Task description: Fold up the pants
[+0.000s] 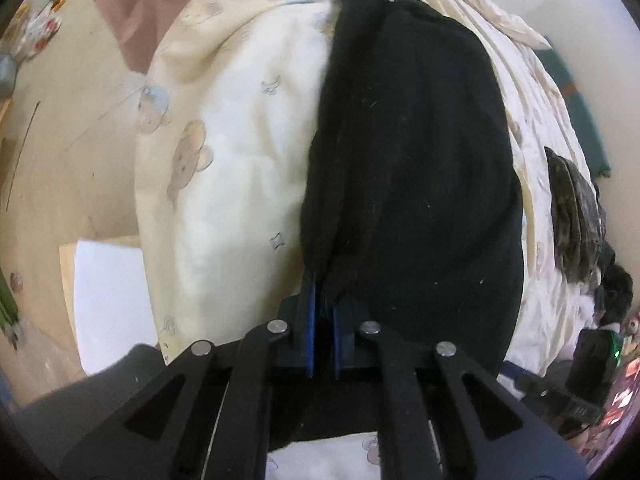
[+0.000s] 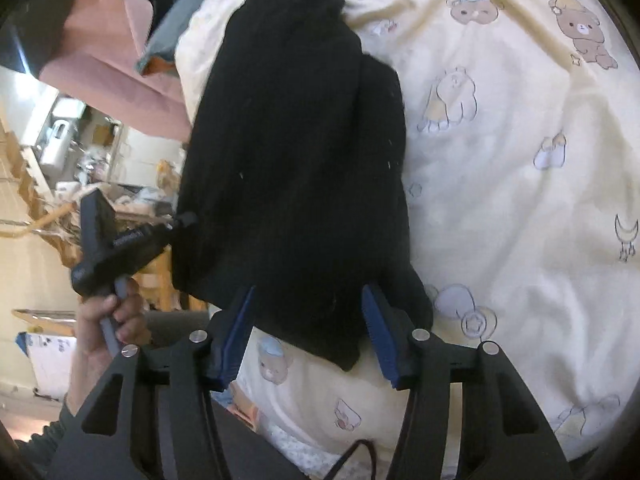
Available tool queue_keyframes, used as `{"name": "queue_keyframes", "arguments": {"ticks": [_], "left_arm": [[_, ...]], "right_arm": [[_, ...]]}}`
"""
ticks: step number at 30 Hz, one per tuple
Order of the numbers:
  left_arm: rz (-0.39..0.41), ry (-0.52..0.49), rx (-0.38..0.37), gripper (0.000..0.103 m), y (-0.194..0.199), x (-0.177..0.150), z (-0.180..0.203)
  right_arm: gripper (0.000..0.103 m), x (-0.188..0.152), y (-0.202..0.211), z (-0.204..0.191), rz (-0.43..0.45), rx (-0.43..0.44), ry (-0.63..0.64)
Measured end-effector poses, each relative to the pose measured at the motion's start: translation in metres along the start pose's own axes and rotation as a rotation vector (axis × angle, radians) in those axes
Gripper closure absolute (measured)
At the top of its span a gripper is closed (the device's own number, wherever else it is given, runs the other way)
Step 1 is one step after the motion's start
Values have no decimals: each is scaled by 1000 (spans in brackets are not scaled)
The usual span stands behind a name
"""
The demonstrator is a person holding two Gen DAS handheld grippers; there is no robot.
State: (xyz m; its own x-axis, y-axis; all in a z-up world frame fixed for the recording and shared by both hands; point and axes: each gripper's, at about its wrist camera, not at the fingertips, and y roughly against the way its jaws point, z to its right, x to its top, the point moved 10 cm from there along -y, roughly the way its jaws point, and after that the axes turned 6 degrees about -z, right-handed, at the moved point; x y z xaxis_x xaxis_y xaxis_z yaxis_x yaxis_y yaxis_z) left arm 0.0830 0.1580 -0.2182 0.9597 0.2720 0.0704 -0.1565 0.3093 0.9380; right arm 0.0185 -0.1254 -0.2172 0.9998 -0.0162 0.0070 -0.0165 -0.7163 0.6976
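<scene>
Both cameras rode close above the bed, each looking steeply down past its own jaws. Ahead of both lay the same black pants [image 1: 416, 168] on a bear-print quilt [image 2: 512, 200]; the left gripper [image 2: 180, 222] seemingly showed left of the right jaws.

Bear-print cream bedding [image 2: 500, 168] beside pink fabric [image 2: 104, 40], camouflage garment [image 1: 572, 220].

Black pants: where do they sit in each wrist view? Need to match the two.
Left wrist: pants fill the centre, running from top centre down to the left gripper, which is shut on their near edge.
Right wrist: pants run from top centre down to bottom centre, their near corner between the open fingers of the right gripper.
Shared landmark: the cream bear-print bedding under them.
</scene>
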Motion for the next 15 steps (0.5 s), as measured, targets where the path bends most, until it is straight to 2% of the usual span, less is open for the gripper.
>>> {"name": "queue_keyframes", "arguments": {"ticks": [3, 5, 7, 9, 13, 15], "left_arm": [[21, -26, 34, 99, 3, -3, 4], [17, 0, 29, 98, 1, -6, 2], [-3, 44, 1, 98, -3, -4, 0], [-15, 63, -12, 97, -5, -2, -4], [-49, 93, -69, 98, -3, -8, -7], [-69, 103, -111, 98, -2, -13, -5]], "right_arm": [[47, 8, -17, 13, -31, -44, -45], [50, 9, -25, 14, -49, -16, -82], [82, 9, -30, 2, -69, 35, -56], [99, 10, -30, -6, -49, -19, 18], [100, 11, 3, -26, 25, -86, 156], [100, 15, 16, -21, 35, -122, 165]]}}
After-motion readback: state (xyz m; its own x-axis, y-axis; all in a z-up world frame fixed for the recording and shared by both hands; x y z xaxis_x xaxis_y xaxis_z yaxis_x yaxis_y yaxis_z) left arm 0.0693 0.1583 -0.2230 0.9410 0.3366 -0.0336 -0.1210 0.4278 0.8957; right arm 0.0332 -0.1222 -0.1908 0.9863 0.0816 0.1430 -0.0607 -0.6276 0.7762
